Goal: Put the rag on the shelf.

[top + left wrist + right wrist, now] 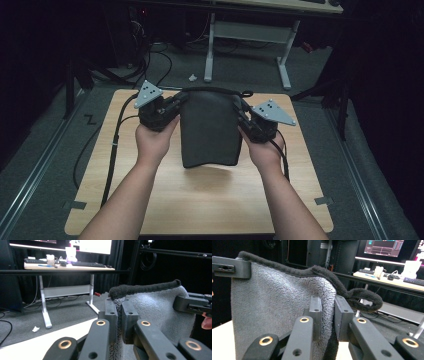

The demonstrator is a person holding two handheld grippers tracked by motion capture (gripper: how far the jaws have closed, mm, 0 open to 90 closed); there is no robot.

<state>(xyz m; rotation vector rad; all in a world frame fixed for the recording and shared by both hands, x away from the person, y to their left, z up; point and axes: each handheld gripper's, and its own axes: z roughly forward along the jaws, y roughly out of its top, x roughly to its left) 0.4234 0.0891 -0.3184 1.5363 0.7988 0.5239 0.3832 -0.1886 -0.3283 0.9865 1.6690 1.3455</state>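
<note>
Wooden bench (165, 200) below: grey towel (209, 127) is held up, left gripper (172, 107) and right gripper (245, 120) fingers clamped on top corners; tension should be kept even.

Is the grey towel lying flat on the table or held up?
Held up. The towel hangs spread between the left gripper and right gripper, each clamped on an upper corner, its lower edge above the table.
</note>
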